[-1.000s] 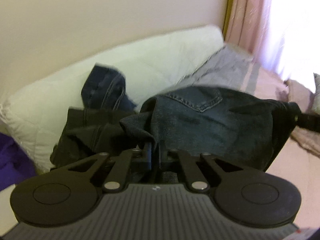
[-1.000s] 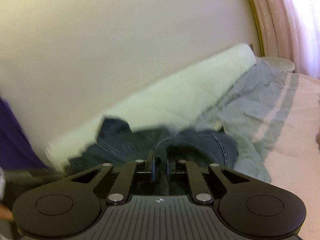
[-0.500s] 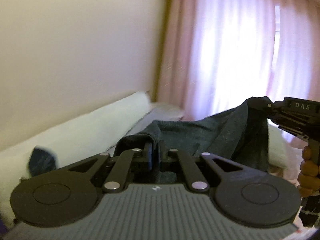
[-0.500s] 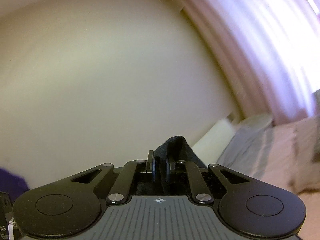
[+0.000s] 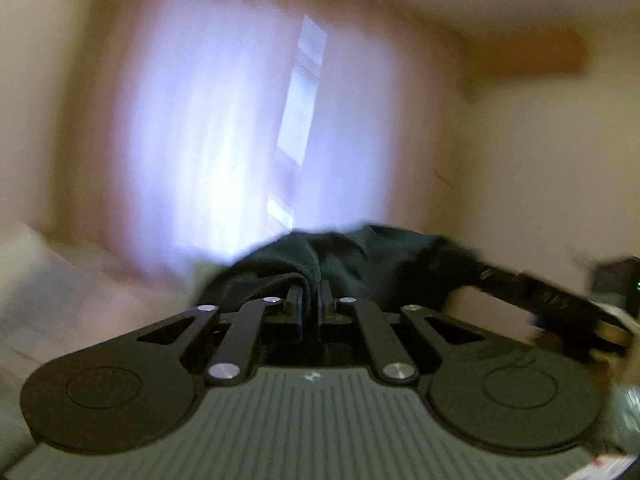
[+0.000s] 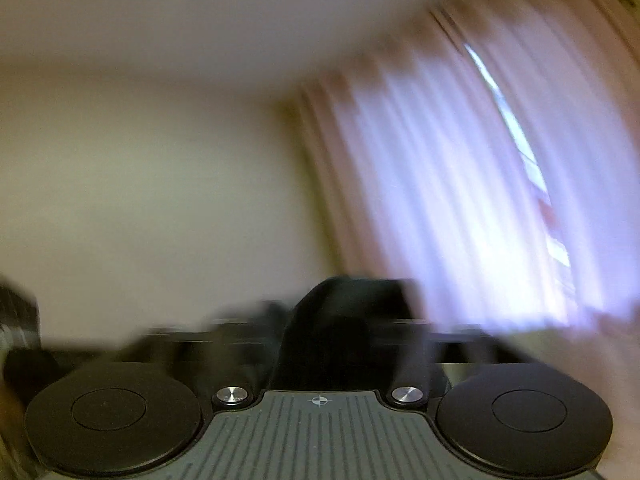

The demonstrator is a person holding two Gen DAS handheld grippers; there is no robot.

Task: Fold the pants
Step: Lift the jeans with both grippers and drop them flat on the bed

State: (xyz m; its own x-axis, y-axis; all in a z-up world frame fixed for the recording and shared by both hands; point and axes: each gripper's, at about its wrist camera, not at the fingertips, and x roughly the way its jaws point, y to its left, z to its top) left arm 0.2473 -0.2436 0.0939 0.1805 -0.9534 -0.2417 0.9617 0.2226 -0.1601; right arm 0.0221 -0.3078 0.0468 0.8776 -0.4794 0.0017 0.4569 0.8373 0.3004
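Pants [image 5: 352, 264] pinched, L hand-held gripper [image 5: 309, 300] | curtain [image 5: 224, 120] behind | R hand-held gripper [image 6: 332, 344] blurred

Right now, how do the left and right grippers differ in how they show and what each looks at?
The left gripper shows sharp, fingers pinched on a fold of the pants; the right gripper is smeared by blur, dark cloth covering its fingers. The left gripper faces the curtain head on; the right gripper sees wall ahead, curtain to one side. Both point upward, each with dark pants at its tips.
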